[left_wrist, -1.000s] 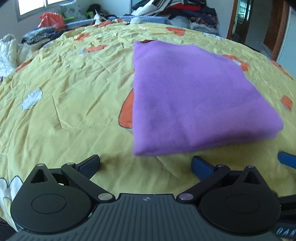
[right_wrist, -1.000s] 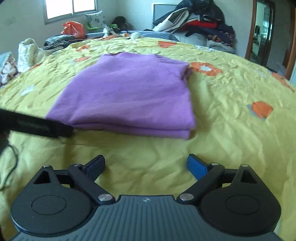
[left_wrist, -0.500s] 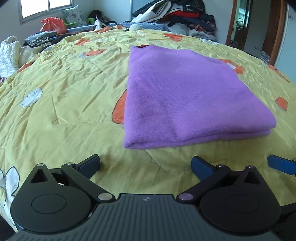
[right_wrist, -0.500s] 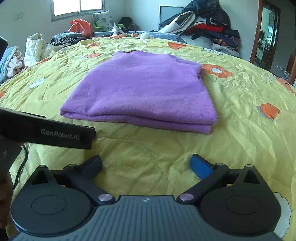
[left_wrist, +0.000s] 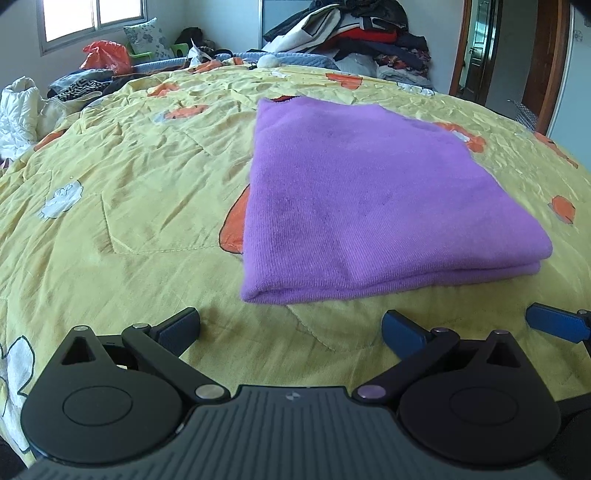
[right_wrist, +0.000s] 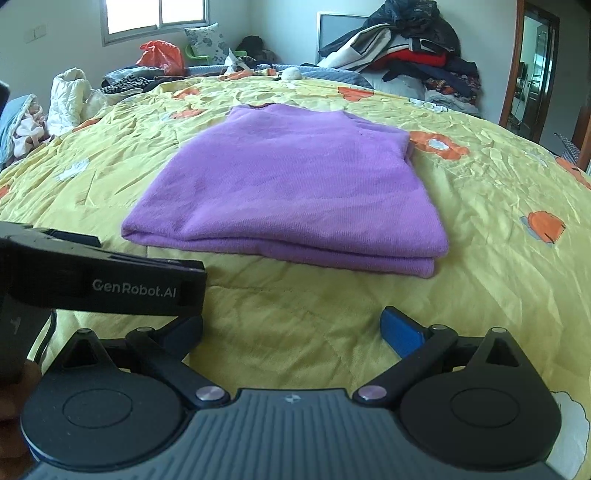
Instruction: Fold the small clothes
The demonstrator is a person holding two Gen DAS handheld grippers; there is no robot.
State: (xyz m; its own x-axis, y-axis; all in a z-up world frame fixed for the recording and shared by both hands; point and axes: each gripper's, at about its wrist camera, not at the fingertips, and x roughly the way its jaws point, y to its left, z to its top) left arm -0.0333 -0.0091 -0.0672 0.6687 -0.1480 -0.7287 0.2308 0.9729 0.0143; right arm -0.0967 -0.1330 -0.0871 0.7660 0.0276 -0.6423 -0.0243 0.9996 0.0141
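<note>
Purple garment (left_wrist: pixel 369 206), folded, lying on the bed (left_wrist: pixel 129 206) at 12 o'clock of both wide-open, empty tools (left_wrist: pixel 290 326) (right_wrist: pixel 291 328): likely handling soft, light, limp, best pinched at the near folded edge.

the purple garment (left_wrist: pixel 369 195) lies folded flat on the yellow bedspread (left_wrist: pixel 129 192), its layered edge toward the camera. the left gripper (left_wrist: pixel 291 326) sits near its front edge, fingers spread wide, holding nothing. a blue fingertip of the right gripper (left_wrist: pixel 554 325) shows at the right edge. a clothes pile (left_wrist: pixel 354 33) stands at the far side.
</note>
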